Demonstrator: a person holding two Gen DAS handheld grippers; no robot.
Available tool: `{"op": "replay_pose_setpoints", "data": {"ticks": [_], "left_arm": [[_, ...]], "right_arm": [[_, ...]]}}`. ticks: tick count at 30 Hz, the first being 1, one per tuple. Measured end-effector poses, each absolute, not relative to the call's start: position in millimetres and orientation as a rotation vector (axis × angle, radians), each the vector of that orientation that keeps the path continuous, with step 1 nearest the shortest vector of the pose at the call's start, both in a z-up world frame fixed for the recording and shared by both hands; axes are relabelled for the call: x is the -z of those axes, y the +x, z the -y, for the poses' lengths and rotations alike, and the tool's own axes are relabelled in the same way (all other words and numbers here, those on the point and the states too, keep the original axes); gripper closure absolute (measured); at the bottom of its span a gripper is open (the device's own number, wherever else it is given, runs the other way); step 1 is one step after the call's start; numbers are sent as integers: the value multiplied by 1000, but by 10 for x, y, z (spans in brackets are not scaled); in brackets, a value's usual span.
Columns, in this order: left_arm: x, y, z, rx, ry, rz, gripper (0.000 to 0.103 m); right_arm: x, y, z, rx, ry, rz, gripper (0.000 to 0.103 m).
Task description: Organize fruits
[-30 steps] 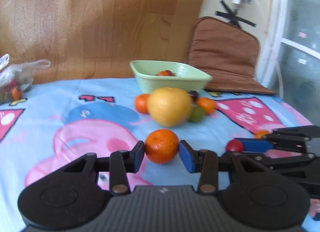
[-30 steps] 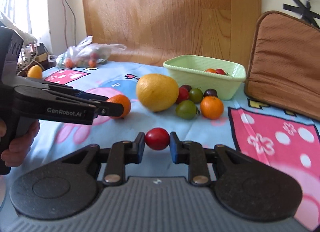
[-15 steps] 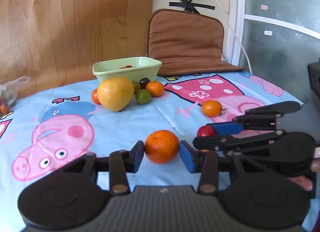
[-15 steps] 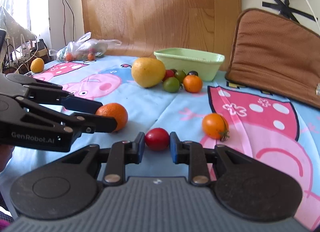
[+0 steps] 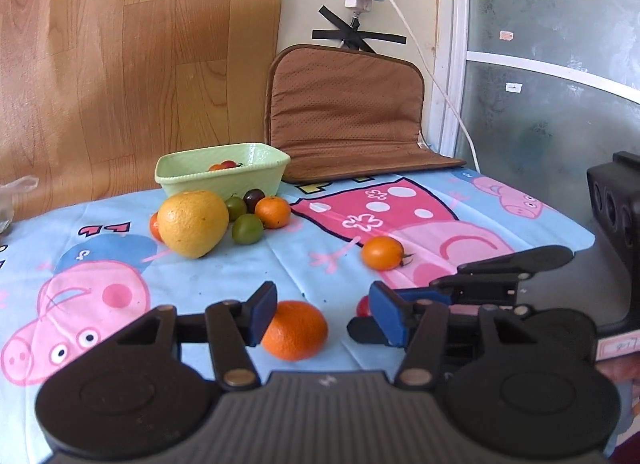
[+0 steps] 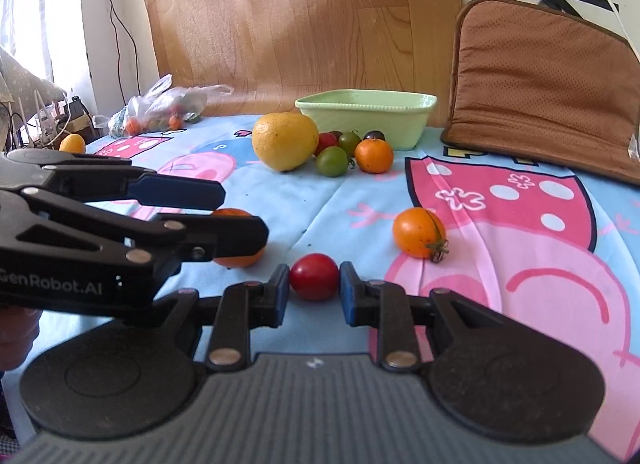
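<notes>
A dimpled round mandarin (image 5: 295, 330) is flanked on the printed tablecloth (image 5: 224, 264) by the left gripper (image 5: 323, 314), whose jaws are opening, while a glossy red cherry tomato (image 6: 314, 276) is pinched by the right gripper (image 6: 314, 292).

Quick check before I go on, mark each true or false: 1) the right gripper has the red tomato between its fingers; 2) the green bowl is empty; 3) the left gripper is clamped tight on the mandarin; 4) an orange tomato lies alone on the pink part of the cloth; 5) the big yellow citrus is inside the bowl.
1) True. The right gripper is shut on the red tomato.
2) False. The green bowl holds a few small tomatoes.
3) False. The left gripper is opening; the mandarin sits between its fingers with a clear gap on one side.
4) True. The orange tomato lies apart from the others.
5) False. The big yellow citrus rests on the cloth in front of the bowl.
</notes>
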State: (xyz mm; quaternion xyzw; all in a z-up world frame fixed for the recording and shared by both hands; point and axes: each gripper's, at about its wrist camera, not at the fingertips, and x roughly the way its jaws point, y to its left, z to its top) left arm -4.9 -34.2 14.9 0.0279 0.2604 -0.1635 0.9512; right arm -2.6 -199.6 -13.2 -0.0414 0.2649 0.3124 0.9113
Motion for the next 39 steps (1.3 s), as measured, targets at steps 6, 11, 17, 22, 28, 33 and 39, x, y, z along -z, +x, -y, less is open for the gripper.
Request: {"op": "replay_pose_setpoints", "data": {"ticks": [6,11,17,22,28,33,39], "left_arm": [[-202,-19,335,325,28,-537,50],[-256,33,339,341,4,-539,50],[-246,118,347,345,-7,-555,50],[-187,82,319,347,-26,-562,50],[-181,61,317,347,-33,-561,49],[-157,25,341,361,-22,-568,48],[-136,39,339,356,-30,-577,47]], "right_arm": [[135,-2,2039,-657,-50,-557,73],[139,64,2140,-685,26,-577,73],[135,62,2158,-688,39,-580,73],[135,61,2157,-690,42,-581,73],[136,63,2166,-690,42,-581,73],[133,62,2163,-690,37,-580,73],[128,58,2159,-688,33,-580,73]]}}
